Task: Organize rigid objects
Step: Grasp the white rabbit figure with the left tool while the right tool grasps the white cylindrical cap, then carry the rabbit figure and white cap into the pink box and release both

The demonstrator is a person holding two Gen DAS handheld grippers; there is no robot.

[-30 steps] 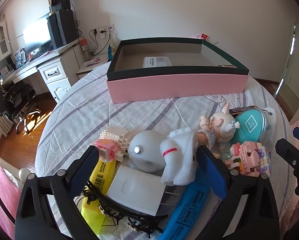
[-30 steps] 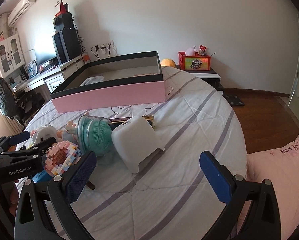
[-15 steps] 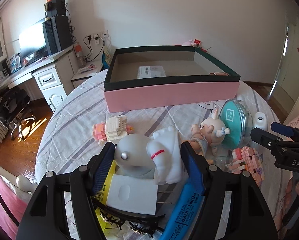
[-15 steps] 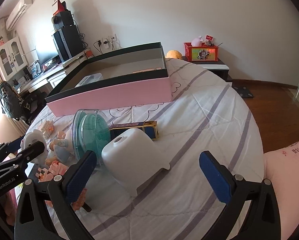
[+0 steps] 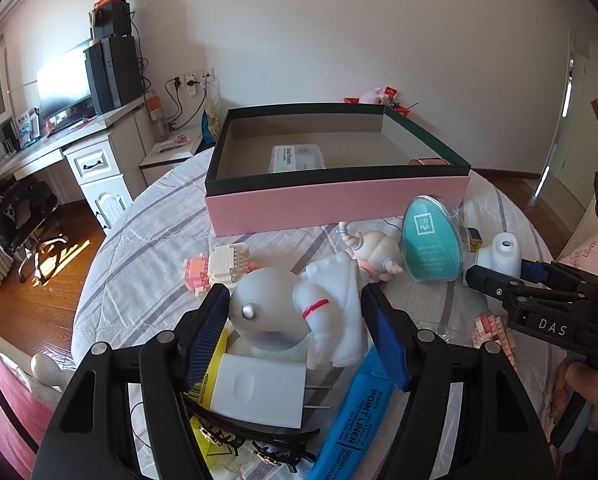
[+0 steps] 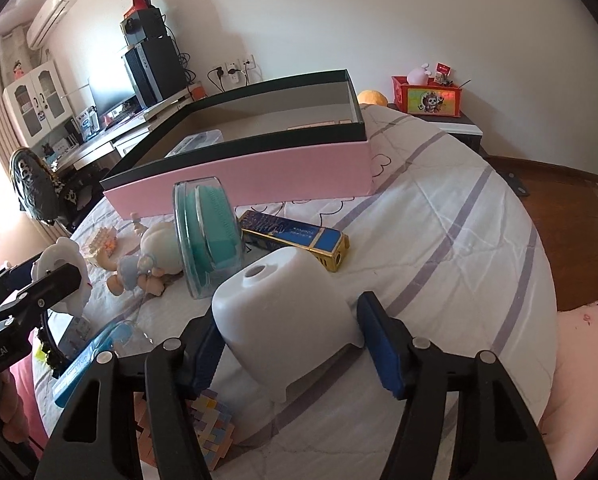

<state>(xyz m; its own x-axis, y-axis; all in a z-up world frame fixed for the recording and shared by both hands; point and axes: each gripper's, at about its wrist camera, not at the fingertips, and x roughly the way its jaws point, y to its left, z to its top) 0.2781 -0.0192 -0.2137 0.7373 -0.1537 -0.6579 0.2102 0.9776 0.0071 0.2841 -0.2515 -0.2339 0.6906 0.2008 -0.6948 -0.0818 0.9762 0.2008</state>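
Observation:
My left gripper (image 5: 295,330) is shut on a white astronaut figure (image 5: 295,312) with a round grey helmet, over a pile of small items. My right gripper (image 6: 289,338) is shut on a white plastic block with a round hole (image 6: 287,312); it also shows in the left wrist view (image 5: 505,254). A pink box with a dark green rim (image 5: 339,196) stands open behind them and holds a clear plastic case (image 5: 297,158). In the right wrist view the box (image 6: 259,168) is at the back.
On the striped bedspread lie a teal egg-shaped case (image 5: 433,240), a doll (image 5: 373,250), pink-white brick models (image 5: 219,266), a blue highlighter (image 5: 355,412), a white charger (image 5: 259,390), a black hair clip (image 5: 251,440) and a blue-gold box (image 6: 295,236). A desk (image 5: 59,148) stands far left.
Both grippers have closed: the left on the astronaut figure, the right on the white block after moving forward around it. The left one has risen slightly.

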